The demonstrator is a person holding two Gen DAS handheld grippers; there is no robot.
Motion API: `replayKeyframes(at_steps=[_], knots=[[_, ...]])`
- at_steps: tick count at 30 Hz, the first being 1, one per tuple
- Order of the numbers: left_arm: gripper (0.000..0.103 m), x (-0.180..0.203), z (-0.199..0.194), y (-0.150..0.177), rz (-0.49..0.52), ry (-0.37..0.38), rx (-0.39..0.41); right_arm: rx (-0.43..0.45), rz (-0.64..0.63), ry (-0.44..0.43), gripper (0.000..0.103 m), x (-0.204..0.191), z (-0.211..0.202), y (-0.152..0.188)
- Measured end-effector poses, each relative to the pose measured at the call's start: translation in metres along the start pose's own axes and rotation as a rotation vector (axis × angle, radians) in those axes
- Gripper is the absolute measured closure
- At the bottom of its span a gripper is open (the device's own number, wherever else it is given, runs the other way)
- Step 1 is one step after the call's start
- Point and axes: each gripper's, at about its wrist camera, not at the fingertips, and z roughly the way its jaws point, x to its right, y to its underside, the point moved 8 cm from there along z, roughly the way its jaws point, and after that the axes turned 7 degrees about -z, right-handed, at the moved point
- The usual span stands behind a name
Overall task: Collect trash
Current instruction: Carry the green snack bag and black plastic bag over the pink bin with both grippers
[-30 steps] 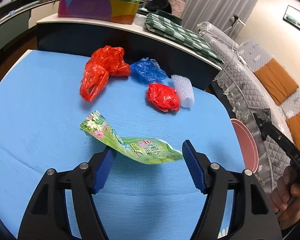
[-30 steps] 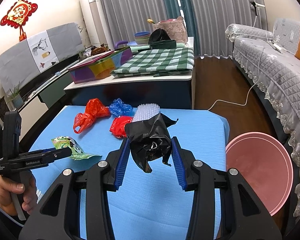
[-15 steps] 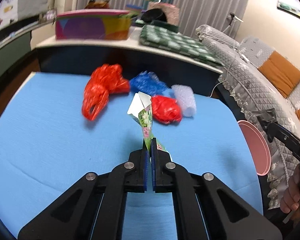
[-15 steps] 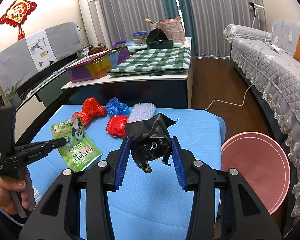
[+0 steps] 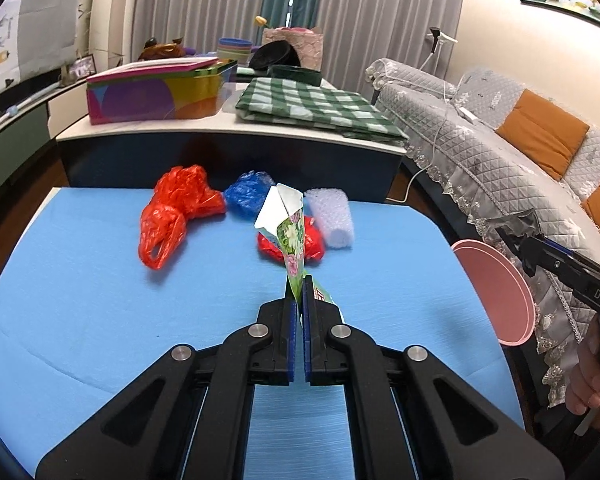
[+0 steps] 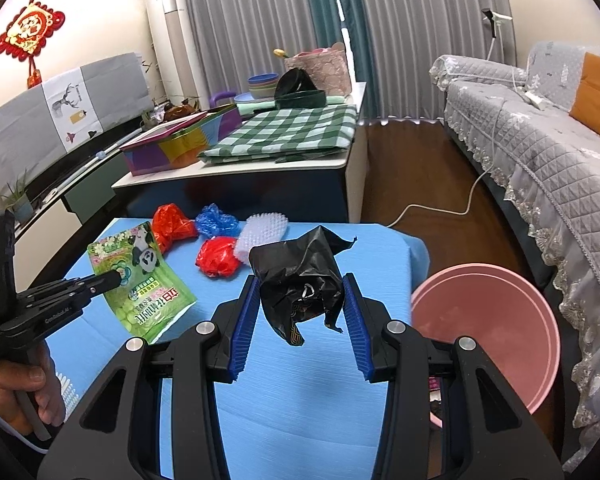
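The left gripper [image 5: 299, 286], open around the green snack wrapper [image 6: 140, 280] 1 second ago, now pinches it and holds it lifted off the blue table [image 5: 80, 300]. The right gripper [image 6: 300, 312] remains clamped on the crumpled black bag [image 6: 300, 276], with the pink bin [image 6: 496, 328] just right of the table.

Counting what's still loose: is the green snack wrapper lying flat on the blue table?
No, the left gripper pinches the green snack wrapper and holds it up.

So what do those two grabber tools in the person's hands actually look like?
Both are matte black plastic. The right gripper has two fingers lined with ribbed blue pads and silver pivot bolts. The left gripper has a pistol-style handle and small white lettering on its side.
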Motion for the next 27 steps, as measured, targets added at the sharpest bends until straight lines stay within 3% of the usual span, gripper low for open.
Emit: replayKeyframes(at_steps=[11, 27], knots=[[0.101, 0.044, -0.006, 0.003, 0.063, 0.051, 0.039, 0.033, 0.017, 0.104, 0.061, 0.039, -0.026, -0.005], [0.101, 0.128, 0.011, -0.008, 0.155, 0.133, 0.035, 0.072, 0.034, 0.262, 0.061, 0.110, -0.051, -0.024]])
